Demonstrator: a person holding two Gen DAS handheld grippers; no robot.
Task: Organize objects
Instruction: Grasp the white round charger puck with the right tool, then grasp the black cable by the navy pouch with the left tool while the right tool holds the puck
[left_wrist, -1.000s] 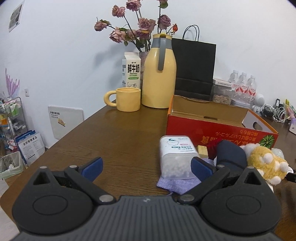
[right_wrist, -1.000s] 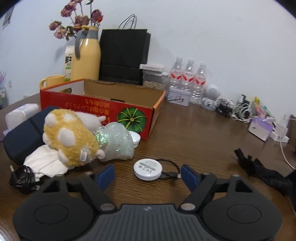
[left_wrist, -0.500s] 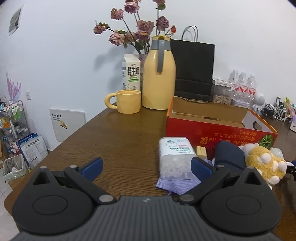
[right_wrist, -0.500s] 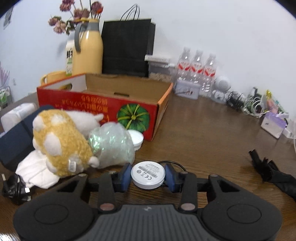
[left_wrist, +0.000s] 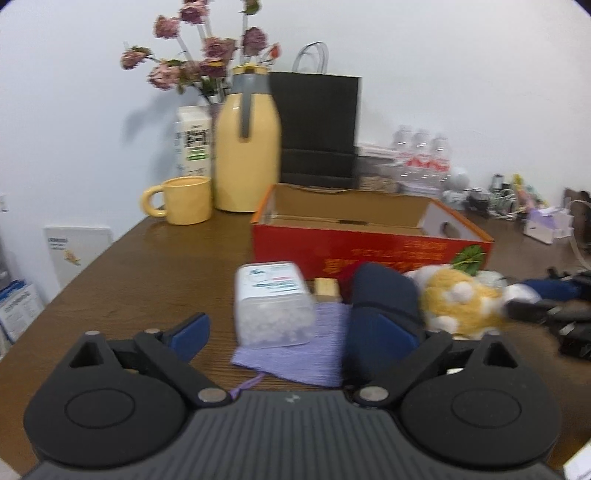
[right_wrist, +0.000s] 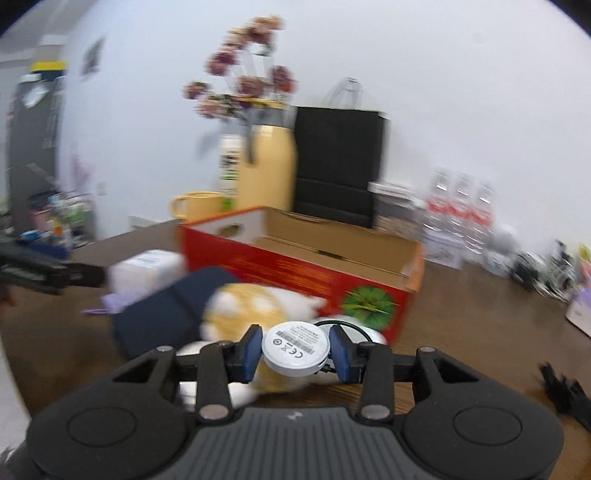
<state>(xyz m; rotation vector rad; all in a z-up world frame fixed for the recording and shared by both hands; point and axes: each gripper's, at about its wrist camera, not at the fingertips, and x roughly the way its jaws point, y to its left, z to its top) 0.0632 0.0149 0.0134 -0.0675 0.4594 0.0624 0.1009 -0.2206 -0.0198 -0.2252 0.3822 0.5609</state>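
Right wrist view: my right claw (right_wrist: 295, 355) is clamped on a white round puck (right_wrist: 295, 352), one blue pad (right_wrist: 252, 353) on each side of it. The puck's label side faces up, and a thin black cable (right_wrist: 341, 325) leaves it on the far side. It sits clear of the wooden table (right_wrist: 480, 325). Just beyond and below the puck lies a yellow-and-white plush toy (right_wrist: 255, 302), blurred. Left of that is a dark blue pouch (right_wrist: 166, 314). Farther ahead stands the open red cardboard box (right_wrist: 314, 269), melon print on its near corner.

Left wrist view: my left claw (left_wrist: 295, 334) has its jaws wide and closing. A clear tub of white pellets (left_wrist: 273, 304) sits between the pads, untouched by either. The tub rests on a purple cloth (left_wrist: 314, 354). The right pad overlaps the dark blue pouch (left_wrist: 380, 295) in this view; contact I cannot tell. Ahead of the tub is a small tan block (left_wrist: 327, 290), then the red box (left_wrist: 369, 251). Far left of the box stand a yellow mug (left_wrist: 184, 199) and a yellow jug (left_wrist: 247, 151).
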